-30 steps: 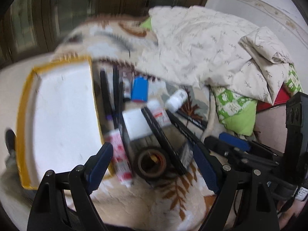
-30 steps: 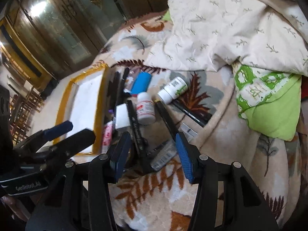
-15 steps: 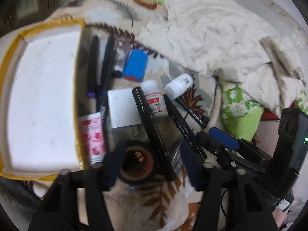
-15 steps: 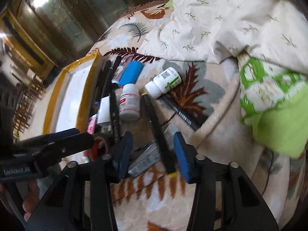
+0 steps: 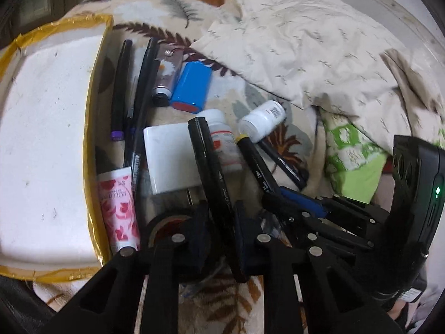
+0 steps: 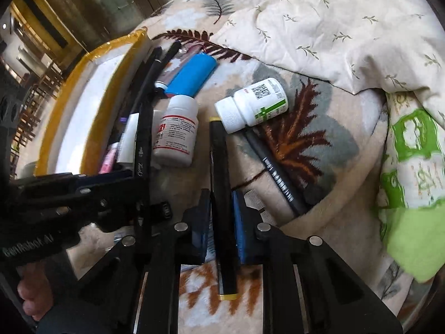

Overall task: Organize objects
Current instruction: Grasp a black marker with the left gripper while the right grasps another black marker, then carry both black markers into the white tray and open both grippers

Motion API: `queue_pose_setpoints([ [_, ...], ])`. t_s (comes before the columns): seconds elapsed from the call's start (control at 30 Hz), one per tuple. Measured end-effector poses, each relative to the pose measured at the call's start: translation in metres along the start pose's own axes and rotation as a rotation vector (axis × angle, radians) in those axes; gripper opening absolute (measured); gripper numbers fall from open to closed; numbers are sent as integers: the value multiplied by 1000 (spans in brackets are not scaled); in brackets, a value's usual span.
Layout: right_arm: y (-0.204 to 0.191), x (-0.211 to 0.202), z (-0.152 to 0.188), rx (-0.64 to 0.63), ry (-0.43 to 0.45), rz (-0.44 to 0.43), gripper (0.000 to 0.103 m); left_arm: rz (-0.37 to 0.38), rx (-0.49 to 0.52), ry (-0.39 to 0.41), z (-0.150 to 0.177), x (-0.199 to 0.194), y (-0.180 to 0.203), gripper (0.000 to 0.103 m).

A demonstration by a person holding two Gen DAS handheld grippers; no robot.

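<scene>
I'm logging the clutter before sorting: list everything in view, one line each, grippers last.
Tray: 1, white with gold rim, left.
Black markers: at least 5; one in left gripper, yellow-capped one in right gripper.
Pill bottles: 2, white; red-label, green-label, lying centre.
Blue case: 1, by the markers.
Tubes: 2; pink floral, grey.
White box: 1, centre.
Tape roll: 1, dark, near left gripper.
Quilt: cream, behind.
Left gripper: shut on marker.
Right gripper: shut on marker.

A home, seemingly a bedroom. A leaf-patterned fleece blanket [image 6: 319,150] covers a bed, with a rumpled cream quilt [image 6: 347,27] and green pillow [image 6: 411,222]. Glass-fronted wooden cabinets [image 6: 91,8] stand behind
</scene>
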State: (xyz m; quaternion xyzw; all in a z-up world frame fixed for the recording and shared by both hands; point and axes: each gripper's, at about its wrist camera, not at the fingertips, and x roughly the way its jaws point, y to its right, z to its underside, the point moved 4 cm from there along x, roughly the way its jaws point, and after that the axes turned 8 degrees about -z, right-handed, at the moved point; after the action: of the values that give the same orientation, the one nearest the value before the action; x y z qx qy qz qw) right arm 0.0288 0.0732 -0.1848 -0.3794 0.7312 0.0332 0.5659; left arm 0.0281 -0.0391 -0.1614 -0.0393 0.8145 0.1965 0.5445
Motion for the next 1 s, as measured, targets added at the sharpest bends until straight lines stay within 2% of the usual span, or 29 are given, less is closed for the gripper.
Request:
queue_pose_setpoints([
  [0.07,-2,-5,8,16,3,5,15,15,17,4,9,-8,1,15],
  [0.13,-6,-8,14,36,18,-2,15,60,25,20,17,-19,-2,14],
  [0.27,-14,-11,18,82,73,-49,15,164,-40,47,20,-37,-18,14],
  [0.33,-22,-7,15,83,93,-54,14,154,-79,43,18,-41,-25,13],
  [0.43,-40,-15,9,70,129,-87,14,199,-99,49,16,-49,-32,13],
  [0.53,-57,-21,3,21,144,-59,15,193,-117,53,13,-61,-43,13],
  [0.6,-68,-24,0,19,148,-115,14,181,-125,67,12,-74,-57,13],
  [0.67,-82,-26,-3,-20,160,-113,14,166,-136,76,10,-90,-73,13],
  [0.8,-119,-15,-16,-53,142,-214,14,111,-161,96,2,-109,-109,13],
  [0.93,-160,3,-34,-110,124,-263,14,54,-186,70,-17,-105,-148,13],
  [1.0,-178,18,-47,-136,114,-255,14,34,-190,39,-28,-92,-165,13],
])
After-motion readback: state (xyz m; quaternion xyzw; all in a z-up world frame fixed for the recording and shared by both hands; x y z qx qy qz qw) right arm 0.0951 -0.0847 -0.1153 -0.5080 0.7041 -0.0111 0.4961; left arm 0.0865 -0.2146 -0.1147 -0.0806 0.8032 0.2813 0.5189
